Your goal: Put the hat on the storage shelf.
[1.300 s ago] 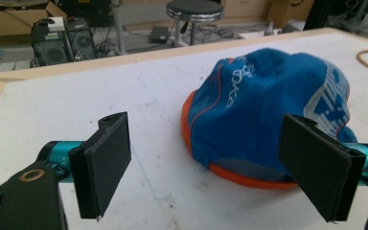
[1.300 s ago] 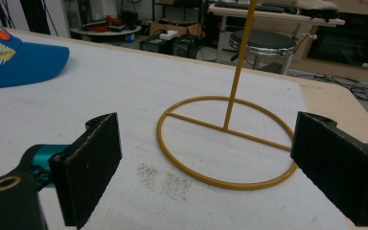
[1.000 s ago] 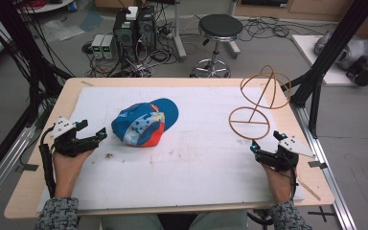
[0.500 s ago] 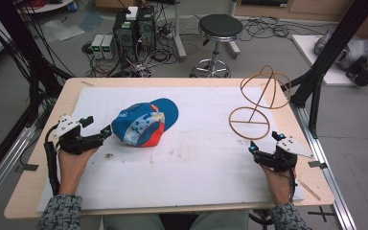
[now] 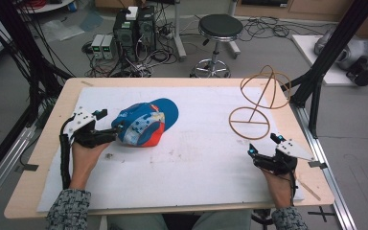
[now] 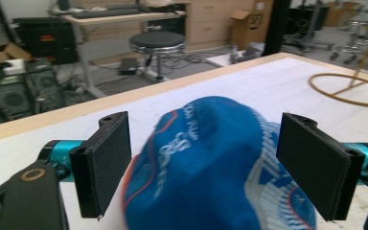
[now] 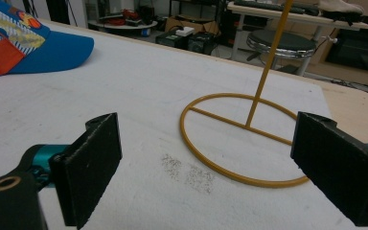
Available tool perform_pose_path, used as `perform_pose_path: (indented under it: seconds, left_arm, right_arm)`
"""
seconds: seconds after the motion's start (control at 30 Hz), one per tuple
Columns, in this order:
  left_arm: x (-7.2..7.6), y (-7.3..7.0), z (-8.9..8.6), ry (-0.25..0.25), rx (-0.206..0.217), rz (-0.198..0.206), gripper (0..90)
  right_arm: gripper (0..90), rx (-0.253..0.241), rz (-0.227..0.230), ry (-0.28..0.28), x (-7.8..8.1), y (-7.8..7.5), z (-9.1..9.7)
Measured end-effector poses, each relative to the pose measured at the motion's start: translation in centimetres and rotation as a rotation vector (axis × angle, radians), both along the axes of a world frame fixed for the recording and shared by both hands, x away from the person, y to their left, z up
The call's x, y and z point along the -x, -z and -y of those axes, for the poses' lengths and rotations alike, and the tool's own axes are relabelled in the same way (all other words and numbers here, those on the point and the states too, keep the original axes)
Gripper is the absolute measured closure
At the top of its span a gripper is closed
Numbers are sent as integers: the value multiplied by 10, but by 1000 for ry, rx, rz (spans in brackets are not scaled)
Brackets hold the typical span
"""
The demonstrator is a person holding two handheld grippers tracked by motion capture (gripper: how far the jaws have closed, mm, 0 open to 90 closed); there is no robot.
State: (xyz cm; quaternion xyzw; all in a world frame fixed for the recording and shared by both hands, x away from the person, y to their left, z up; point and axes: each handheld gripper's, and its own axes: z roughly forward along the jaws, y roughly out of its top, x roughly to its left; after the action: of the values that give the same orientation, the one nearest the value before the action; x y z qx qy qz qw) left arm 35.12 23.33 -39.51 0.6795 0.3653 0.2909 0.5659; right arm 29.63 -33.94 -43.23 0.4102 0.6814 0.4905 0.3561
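A blue cap (image 5: 146, 122) with orange and patterned panels lies on the white mat, left of centre. My left gripper (image 5: 109, 121) is open, and its jaws stand on either side of the cap's near end. In the left gripper view the cap (image 6: 211, 163) bulges between the two black pads (image 6: 103, 163) without being squeezed. A yellow wire stand (image 5: 258, 103) with a ring base rises at the right. My right gripper (image 5: 263, 144) rests open on the mat just in front of that ring. The right gripper view shows the ring base (image 7: 239, 139) ahead and the cap's brim (image 7: 52, 50) at far left.
The white mat (image 5: 196, 163) covers most of the wooden table (image 5: 43, 143). Black frame posts (image 5: 326, 62) stand at the table's right and left sides. A stool (image 5: 219, 28), computers and cables sit on the floor beyond the far edge.
My left gripper has moved right and forward until its jaws straddle the cap's end. The right gripper has shifted only slightly.
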Motion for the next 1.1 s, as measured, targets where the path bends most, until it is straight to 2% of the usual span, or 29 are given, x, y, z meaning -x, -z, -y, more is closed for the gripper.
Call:
perform_pose_path:
  seconds: [0.2,0.43,0.53,0.6,0.63,0.67,0.77,0.87,0.93,1.03,1.1]
  left_arm:
    - [-8,4,12,49,-30,1,214]
    - [-16,9,22,58,-64,0,262]
    - [-17,12,25,60,-97,-23,302]
    - [-17,13,25,68,-84,-50,361]
    - [-17,13,25,68,-84,-50,401]
    - [-17,14,24,86,-65,-64,459]
    - [-16,14,25,102,-77,-65,605]
    - [-14,13,25,95,-78,-64,735]
    - [-13,11,26,95,-75,-51,813]
    - [-12,5,27,100,-33,-36,882]
    - [-14,1,29,108,-29,-31,891]
  right_arm:
    - [94,-13,-2,10,4,0,5]
    - [94,-4,-4,-1,3,1,3]
    - [94,-4,-10,-4,2,1,1]
    - [94,-5,-15,-6,1,1,0]
    - [94,-1,-12,-14,0,1,0]
    - [95,2,-4,-19,-1,1,0]
    - [94,6,-13,-22,-1,1,-2]
    - [94,8,-13,-23,-1,1,-1]
    - [94,5,-11,-23,0,1,-1]
    - [95,0,-15,-26,1,1,-1]
    - [94,5,-15,-28,0,1,-1]
